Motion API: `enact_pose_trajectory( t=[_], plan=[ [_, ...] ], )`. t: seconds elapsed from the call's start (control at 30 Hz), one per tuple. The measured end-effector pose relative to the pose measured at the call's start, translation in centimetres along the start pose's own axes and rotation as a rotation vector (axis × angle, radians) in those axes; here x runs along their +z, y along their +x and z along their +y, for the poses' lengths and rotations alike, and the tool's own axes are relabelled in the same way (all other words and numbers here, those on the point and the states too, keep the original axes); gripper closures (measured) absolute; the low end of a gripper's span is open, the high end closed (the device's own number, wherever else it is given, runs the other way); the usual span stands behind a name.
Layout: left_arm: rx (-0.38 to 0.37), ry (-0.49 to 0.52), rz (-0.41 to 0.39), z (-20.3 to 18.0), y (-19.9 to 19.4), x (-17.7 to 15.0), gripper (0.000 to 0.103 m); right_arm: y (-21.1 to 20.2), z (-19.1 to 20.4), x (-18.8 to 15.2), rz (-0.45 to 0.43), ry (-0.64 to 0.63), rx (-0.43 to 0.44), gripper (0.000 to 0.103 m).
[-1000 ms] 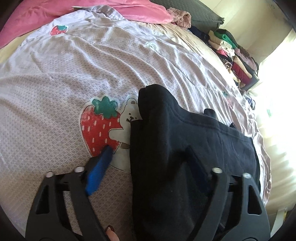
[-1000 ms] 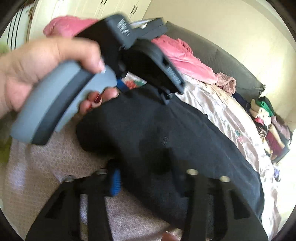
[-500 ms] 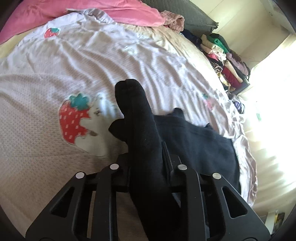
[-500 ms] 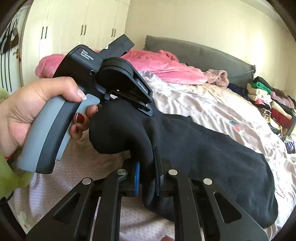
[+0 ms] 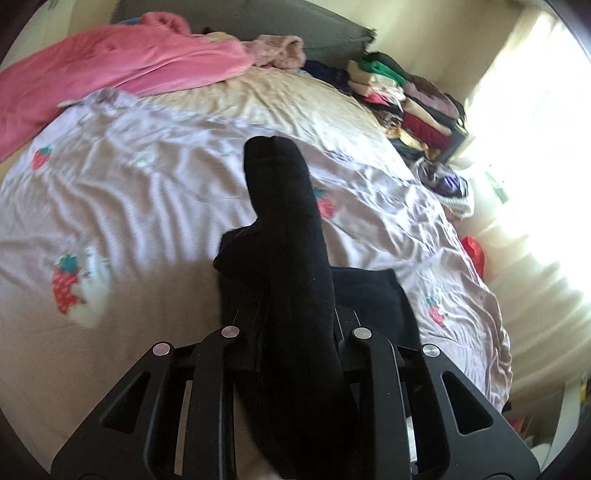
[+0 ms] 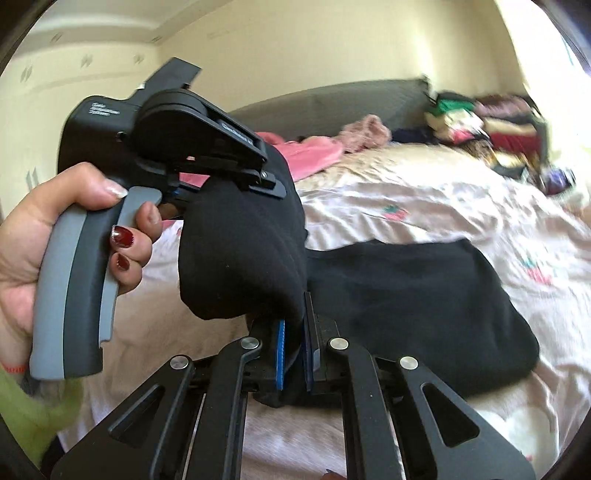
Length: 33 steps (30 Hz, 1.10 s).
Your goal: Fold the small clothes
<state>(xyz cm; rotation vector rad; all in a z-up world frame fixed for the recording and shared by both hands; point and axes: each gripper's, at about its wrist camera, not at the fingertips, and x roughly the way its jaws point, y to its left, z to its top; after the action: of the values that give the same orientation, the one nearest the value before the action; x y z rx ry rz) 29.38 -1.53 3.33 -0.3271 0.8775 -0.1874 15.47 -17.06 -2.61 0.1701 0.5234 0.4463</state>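
Observation:
A black garment (image 6: 406, 295) lies across the strawberry-print sheet (image 5: 147, 192). My left gripper (image 5: 295, 332) is shut on one end of it, and a fold of black cloth (image 5: 288, 229) stands up between the jaws. My right gripper (image 6: 294, 343) is shut on the same end, with its blue pads (image 6: 280, 350) pinching the cloth. Both grippers hold this end lifted above the bed while the rest lies flat. The left gripper's body (image 6: 177, 140) and the hand holding it (image 6: 55, 236) show in the right wrist view, close to the left of the raised cloth.
A pink blanket (image 5: 110, 70) and a grey headboard (image 5: 295, 29) lie at the far end of the bed. Stacked folded clothes (image 5: 406, 99) sit at the far right corner. Bright window light fills the right side.
Both grippers have closed on the garment's end and lifted it up off the bed. The views have tilted up toward the headboard.

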Motion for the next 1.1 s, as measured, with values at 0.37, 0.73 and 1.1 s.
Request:
enact_pose_trajectory(
  t=[0.37,0.73,1.1],
  plan=[
    [0.078,0.100,0.087,-7.8,5.6,-1.4,0.087,-1.7,-6.3,-1.9,0.038,0.279,0.002,0.096],
    [0.060,0.069,0.130,-10.1,10.2,-3.1,0.080,-2.4,-10.4,-2.7,0.064,0.427,-0.026,0.096],
    [-0.122,0.061,0.042,-6.0,5.8,-3.4,0.040,-2.7,-14.9,-4.0,0.137,0.676,-0.027,0.077]
  ],
)
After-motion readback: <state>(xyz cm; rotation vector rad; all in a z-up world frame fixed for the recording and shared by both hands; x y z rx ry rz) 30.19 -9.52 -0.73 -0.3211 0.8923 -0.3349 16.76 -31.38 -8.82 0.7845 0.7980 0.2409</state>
